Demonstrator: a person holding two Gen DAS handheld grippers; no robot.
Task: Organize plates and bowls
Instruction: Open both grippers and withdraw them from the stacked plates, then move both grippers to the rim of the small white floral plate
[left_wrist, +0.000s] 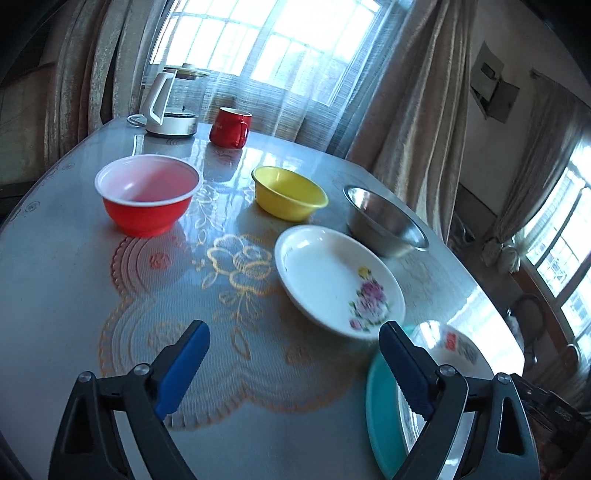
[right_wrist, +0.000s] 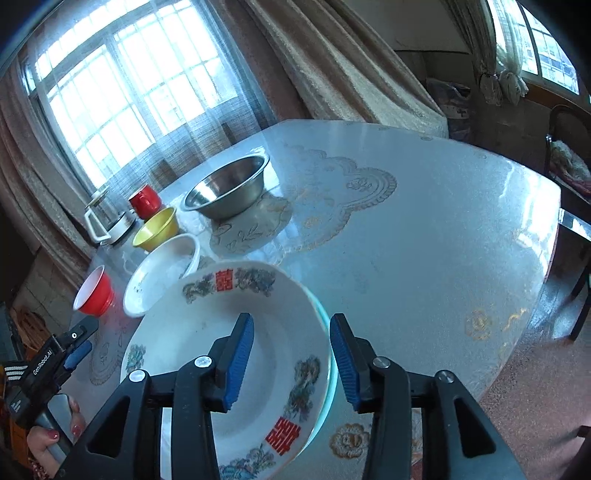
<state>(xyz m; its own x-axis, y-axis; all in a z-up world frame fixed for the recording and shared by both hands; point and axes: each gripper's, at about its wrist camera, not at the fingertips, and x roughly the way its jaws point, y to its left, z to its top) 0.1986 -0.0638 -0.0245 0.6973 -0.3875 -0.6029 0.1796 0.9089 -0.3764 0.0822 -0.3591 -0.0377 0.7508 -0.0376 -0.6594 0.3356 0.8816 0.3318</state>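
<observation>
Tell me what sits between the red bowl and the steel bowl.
The yellow bowl sits between the red bowl and the steel bowl, clearest in the left wrist view.

Room: glossy oval table (right_wrist: 443, 221) under lace-patterned cover; far barred window (left_wrist: 266, 37) with sheer net, beige curtains (left_wrist: 417, 110) either side; second window (left_wrist: 565, 266) right; dark chair (right_wrist: 565, 155); speckled floor (right_wrist: 535, 387); bright daylight

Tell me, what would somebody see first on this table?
Probably the red bowl, bright at the left of the table, with the yellow bowl and the steel bowl to its right. Nearest the right tongs sits a big white plate with red signs, stacked on a teal plate; those tongs are open over its rim.
</observation>
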